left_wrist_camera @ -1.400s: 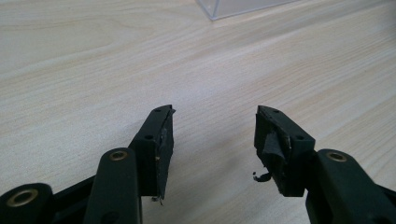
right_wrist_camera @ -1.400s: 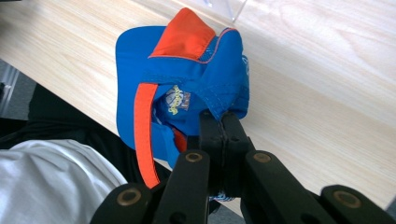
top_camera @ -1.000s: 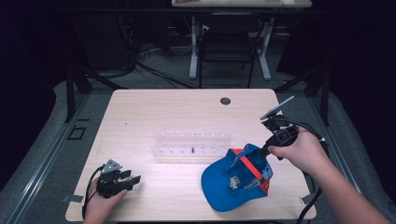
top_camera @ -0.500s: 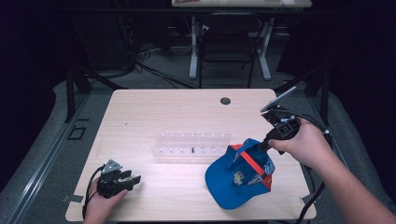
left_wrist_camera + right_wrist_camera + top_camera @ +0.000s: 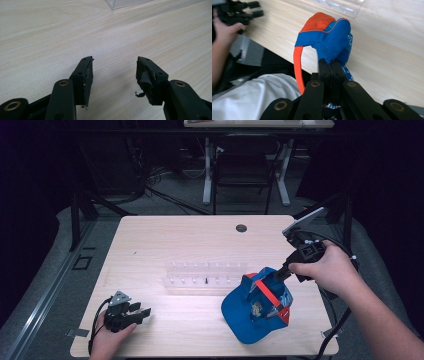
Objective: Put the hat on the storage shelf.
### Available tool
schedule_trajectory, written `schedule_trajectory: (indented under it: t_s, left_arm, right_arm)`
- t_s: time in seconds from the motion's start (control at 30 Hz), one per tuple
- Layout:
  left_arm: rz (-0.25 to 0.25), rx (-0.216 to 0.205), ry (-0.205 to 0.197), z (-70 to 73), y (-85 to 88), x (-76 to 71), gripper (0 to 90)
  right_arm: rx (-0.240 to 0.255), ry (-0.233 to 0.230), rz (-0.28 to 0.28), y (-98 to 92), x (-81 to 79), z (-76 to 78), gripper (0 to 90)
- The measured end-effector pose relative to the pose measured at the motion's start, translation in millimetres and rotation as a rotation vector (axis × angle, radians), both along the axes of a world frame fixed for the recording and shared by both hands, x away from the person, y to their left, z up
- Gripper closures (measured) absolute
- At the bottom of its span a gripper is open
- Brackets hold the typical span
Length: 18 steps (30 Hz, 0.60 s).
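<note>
At the counter's [image 5: 165, 235] right edge, a blue baseball cap [image 5: 252, 312] is clamped in the right tongs [image 5: 331, 65], partly raised. The left tongs [image 5: 113, 68] are parted and empty. The lift should be kept slow so the fabric is not lost.

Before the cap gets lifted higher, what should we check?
1. Right tongs pinch the cap: ok, shut on its fabric.
2. Cap off the table: not ok, its brim end rests on the wood.
3. Clear rack apart from the cap: cannot tell, they look very close.
4. Left tongs out of the way: ok, open, nothing between them, near the table's front left corner.
5. Cable free: cannot tell.
</note>
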<state>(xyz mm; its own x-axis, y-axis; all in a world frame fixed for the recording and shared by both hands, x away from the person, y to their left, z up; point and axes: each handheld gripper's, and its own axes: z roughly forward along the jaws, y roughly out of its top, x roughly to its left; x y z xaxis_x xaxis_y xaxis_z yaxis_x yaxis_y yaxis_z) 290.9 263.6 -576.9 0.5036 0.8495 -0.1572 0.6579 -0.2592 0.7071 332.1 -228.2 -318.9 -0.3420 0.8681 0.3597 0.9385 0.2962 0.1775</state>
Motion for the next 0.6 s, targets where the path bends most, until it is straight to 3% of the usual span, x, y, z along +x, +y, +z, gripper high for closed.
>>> schedule_trajectory:
  t_s: [0.23, 0.4, 0.6]
  left_arm:
    - [0.0, 0.001, 0.0, 0.0, -0.1, 0.0, 47.8]
    - [0.001, 0.002, -0.001, -0.1, -0.1, 0.0, 47.8]
    - [0.0, 0.008, 0.001, 0.2, -0.4, -0.1, 47.9]
  right_arm:
    - [0.131, 0.061, -0.031, -7.6, 1.3, 3.0, 90.0]
    - [0.265, 0.107, -0.069, -9.8, 0.5, 2.0, 90.0]
    - [0.385, 0.143, -0.059, -11.6, 0.5, -4.2, 90.0]
